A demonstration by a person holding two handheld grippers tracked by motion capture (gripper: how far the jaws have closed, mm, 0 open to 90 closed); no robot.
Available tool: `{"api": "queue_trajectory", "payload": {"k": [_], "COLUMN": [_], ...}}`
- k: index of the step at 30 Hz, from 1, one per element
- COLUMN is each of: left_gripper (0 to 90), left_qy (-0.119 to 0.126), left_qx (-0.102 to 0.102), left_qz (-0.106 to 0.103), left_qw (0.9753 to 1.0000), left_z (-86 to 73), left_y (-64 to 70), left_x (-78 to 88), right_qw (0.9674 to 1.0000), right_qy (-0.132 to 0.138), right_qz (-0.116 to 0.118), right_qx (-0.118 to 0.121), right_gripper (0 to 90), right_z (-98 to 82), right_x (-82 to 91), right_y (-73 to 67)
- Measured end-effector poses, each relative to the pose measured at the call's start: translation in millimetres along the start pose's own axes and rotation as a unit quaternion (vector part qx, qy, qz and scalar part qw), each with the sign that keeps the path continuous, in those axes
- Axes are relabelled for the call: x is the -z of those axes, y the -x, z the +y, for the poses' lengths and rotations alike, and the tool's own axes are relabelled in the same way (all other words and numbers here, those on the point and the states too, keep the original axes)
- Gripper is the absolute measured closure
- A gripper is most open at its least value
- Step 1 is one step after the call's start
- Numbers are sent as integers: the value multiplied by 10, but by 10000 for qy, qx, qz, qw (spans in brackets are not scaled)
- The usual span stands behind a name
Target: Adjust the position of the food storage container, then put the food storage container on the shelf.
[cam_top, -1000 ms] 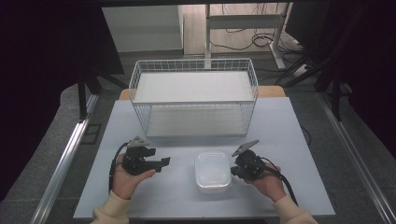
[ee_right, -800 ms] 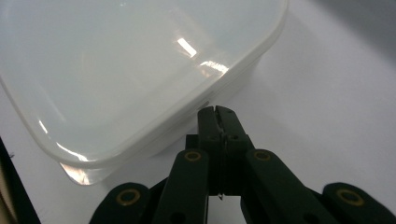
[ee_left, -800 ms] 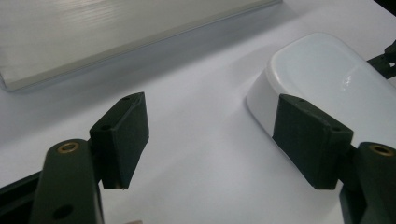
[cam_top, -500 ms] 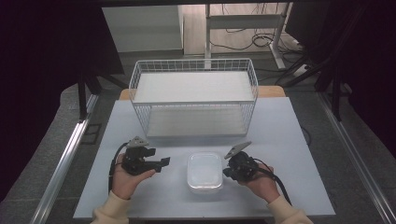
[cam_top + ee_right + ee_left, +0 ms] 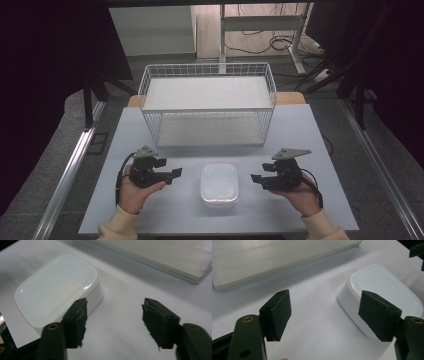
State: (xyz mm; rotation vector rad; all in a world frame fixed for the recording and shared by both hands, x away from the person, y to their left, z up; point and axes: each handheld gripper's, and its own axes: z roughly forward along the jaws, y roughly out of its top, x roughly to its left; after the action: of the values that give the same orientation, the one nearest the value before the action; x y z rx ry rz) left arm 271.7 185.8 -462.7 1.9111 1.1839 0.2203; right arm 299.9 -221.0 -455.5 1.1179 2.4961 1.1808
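Left tongs [image 5: 176,173] spread, empty | right tongs [image 5: 255,178] spread, empty | white container [image 5: 219,184] between, untouched

A white tub [image 5: 219,184] sits upside down on the counter [image 5: 150,220], between the left tongs [image 5: 176,173] and right tongs [image 5: 255,178], apart from both with bare counter on each side. Both tongs stand spread wide with nothing between their jaws. Behind the tub, a strip of bare counter runs in front of the wire basket [image 5: 207,107], which blocks the far middle of the counter. Beside the basket, both counter edges lie bare.
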Motion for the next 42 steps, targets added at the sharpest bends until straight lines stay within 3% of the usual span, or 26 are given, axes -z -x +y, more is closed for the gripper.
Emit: {"api": "queue_trajectory", "payload": {"k": [9,12,17,25,33,37,42], "left_gripper": [242,238,236,256,255,270,275], "left_qy": [99,96,104,-27,-223,-381,-436], "left_qx": [68,78,184,281,733,974,1025], "left_qz": [-116,-162,-300,-598,-1081,-1355,-1381], "left_qw": [9999,9998,9993,9978,9912,9852,9841], "left_z": [11,5,4,14,-20,-44,-48], "left_y": [30,40,62,151,187,185,210], "left_x": [42,33,39,-34,-181,-268,-331], "right_qw": [9987,9986,9967,9960,9939,9923,9899], "right_qy": [167,150,232,124,5,-57,-26], "right_qz": [213,152,364,486,728,804,893], "right_qx": [-425,-474,-684,-734,-834,-945,-1100], "right_gripper": [262,237,225,248,266,277,291], "right_z": [-19,-21,-9,-26,-44,-60,-62], "right_x": [3,-16,-49,-146,-271,-321,-361], "right_y": [52,48,33,-101,-213,-230,-230]}}
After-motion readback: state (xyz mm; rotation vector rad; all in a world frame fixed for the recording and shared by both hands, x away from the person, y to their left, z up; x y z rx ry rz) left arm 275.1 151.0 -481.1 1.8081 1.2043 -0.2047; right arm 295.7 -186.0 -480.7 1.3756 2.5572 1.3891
